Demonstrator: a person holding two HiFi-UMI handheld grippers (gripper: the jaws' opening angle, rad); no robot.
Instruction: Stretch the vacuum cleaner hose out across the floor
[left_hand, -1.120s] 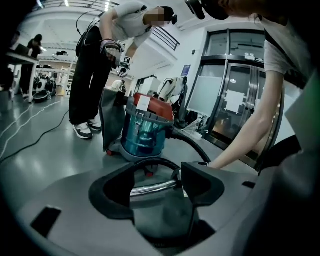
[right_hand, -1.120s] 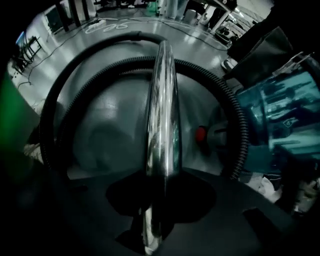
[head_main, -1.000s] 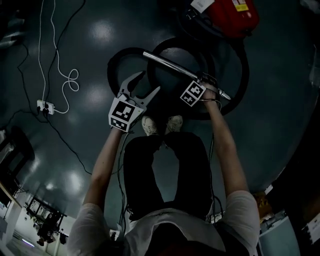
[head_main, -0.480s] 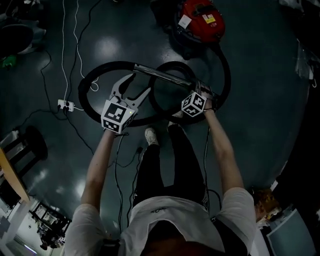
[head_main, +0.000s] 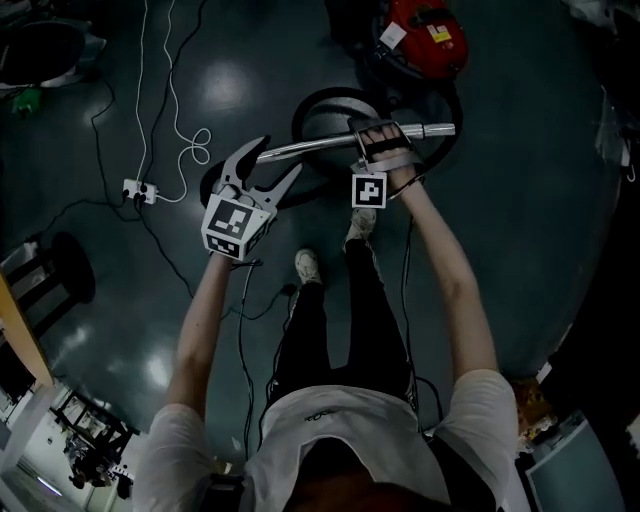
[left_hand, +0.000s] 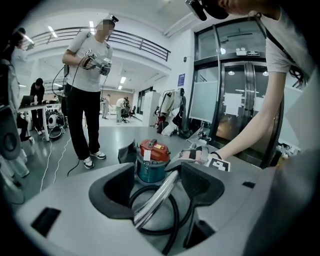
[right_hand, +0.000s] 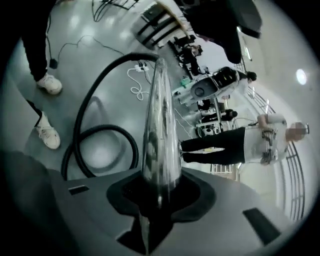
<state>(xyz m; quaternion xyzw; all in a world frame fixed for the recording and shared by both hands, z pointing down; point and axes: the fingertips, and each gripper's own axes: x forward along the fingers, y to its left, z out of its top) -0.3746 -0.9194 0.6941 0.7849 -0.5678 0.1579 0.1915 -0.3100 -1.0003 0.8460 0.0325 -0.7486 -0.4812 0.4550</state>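
Down on the glossy dark floor (head_main: 520, 200), from the head view: black hose (head_main: 335, 92) lying in round loops beside the red vacuum canister (head_main: 425, 35). Straight, shiny metal tube (head_main: 320, 146) held across both claws, right gripper (head_main: 385, 140) clamped round it, left gripper (head_main: 272, 158) near its free end.

From the left gripper view: grey jaws standing half apart, tube passing between with gaps either side, nothing gripped. Beyond, canister with red lid shut over a teal drum.

From the right gripper view: jaws closed tight on the polished, tapering tube; hose curving over the floor.
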